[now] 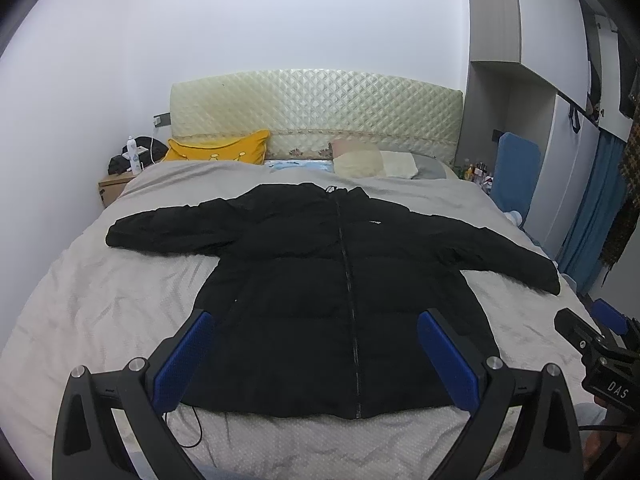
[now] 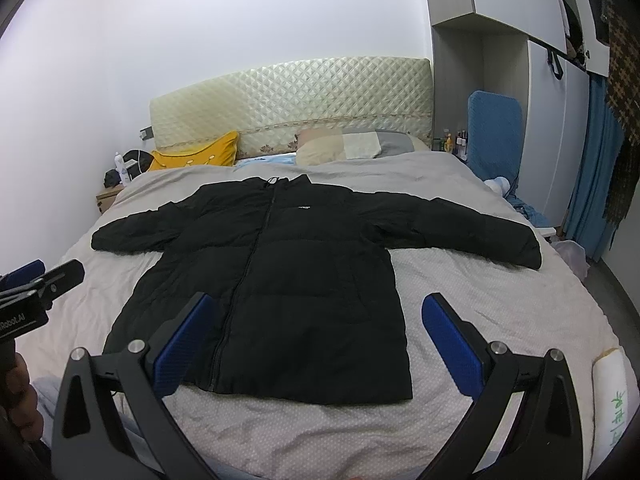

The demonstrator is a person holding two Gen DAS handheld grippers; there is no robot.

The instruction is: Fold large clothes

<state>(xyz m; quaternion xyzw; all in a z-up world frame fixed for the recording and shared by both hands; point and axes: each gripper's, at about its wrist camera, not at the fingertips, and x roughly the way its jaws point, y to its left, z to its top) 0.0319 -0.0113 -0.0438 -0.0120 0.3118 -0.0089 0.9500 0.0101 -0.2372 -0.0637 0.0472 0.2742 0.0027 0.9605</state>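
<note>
A black padded jacket [image 1: 328, 300] lies flat, front up and zipped, on the grey bed cover [image 1: 100, 312], both sleeves spread out sideways. It also shows in the right wrist view [image 2: 280, 292]. My left gripper [image 1: 316, 320] is open and empty, held above the jacket's hem near the foot of the bed. My right gripper [image 2: 316, 308] is open and empty, above the hem's right part. The right gripper's body shows at the left wrist view's right edge [image 1: 600, 344]; the left gripper's body shows at the right wrist view's left edge [image 2: 36, 292].
A quilted cream headboard [image 1: 316, 116], a yellow pillow [image 1: 220, 150] and pale pillows [image 1: 372, 162] are at the far end. A nightstand with a bottle [image 1: 132, 154] stands at far left. A wardrobe [image 1: 560, 80] and a blue curtain [image 1: 596, 208] are on the right.
</note>
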